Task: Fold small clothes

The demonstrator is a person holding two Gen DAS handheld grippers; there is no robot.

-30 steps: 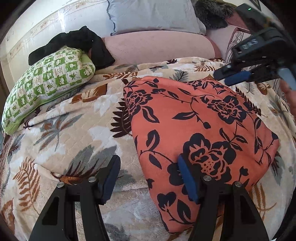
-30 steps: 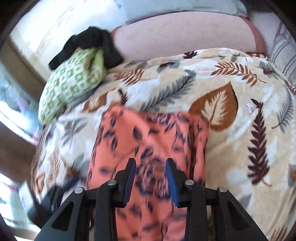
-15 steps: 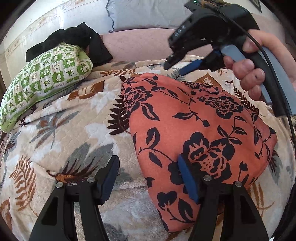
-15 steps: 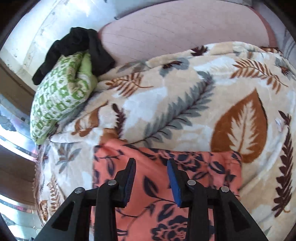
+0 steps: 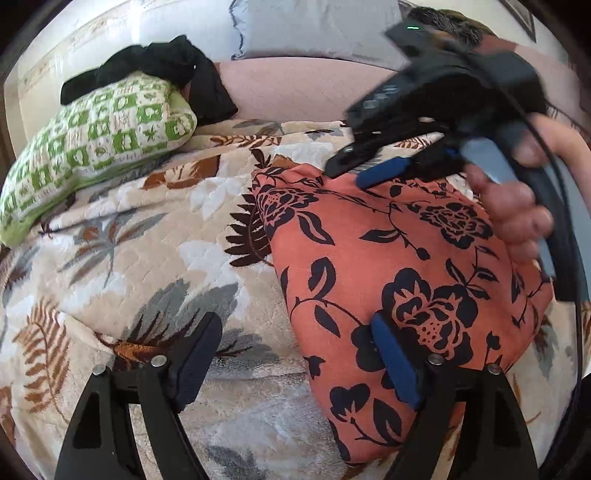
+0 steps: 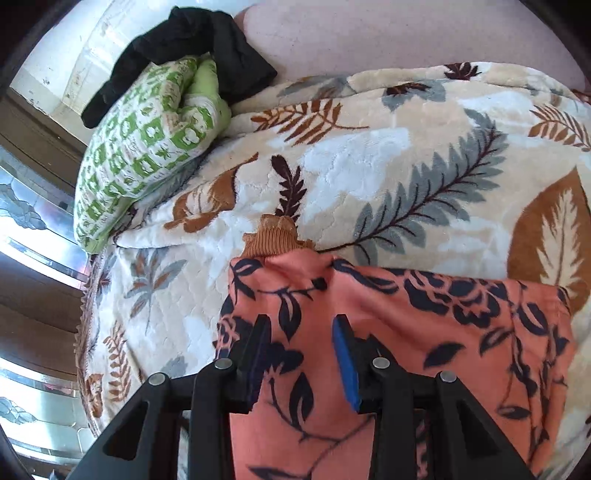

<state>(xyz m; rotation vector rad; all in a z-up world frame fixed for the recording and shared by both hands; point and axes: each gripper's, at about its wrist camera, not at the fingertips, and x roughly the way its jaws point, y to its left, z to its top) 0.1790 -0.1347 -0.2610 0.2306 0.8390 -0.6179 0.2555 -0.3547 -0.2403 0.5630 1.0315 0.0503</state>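
Observation:
A folded orange garment with a black flower print (image 5: pixel 399 258) lies on a leaf-patterned blanket (image 5: pixel 147 251). My left gripper (image 5: pixel 295 354) is open at the garment's near left edge, its right finger over the cloth. My right gripper (image 6: pixel 301 350) is open, low over the garment's far edge (image 6: pixel 369 295), where a brown ribbed cuff (image 6: pixel 275 240) sticks out. In the left wrist view the right gripper (image 5: pixel 362 170) reaches over the far edge, held by a hand.
A green-and-white checked pillow (image 5: pixel 96 147) with a black garment (image 5: pixel 173 66) on it lies at the far left. A pink bolster (image 5: pixel 288 88) and a grey pillow (image 5: pixel 317 29) lie behind. The bed's left edge and a window (image 6: pixel 33 258) show at left.
My right gripper has moved across the garment to its far edge and come lower. The brown cuff has come into its view. My left gripper has stayed in place.

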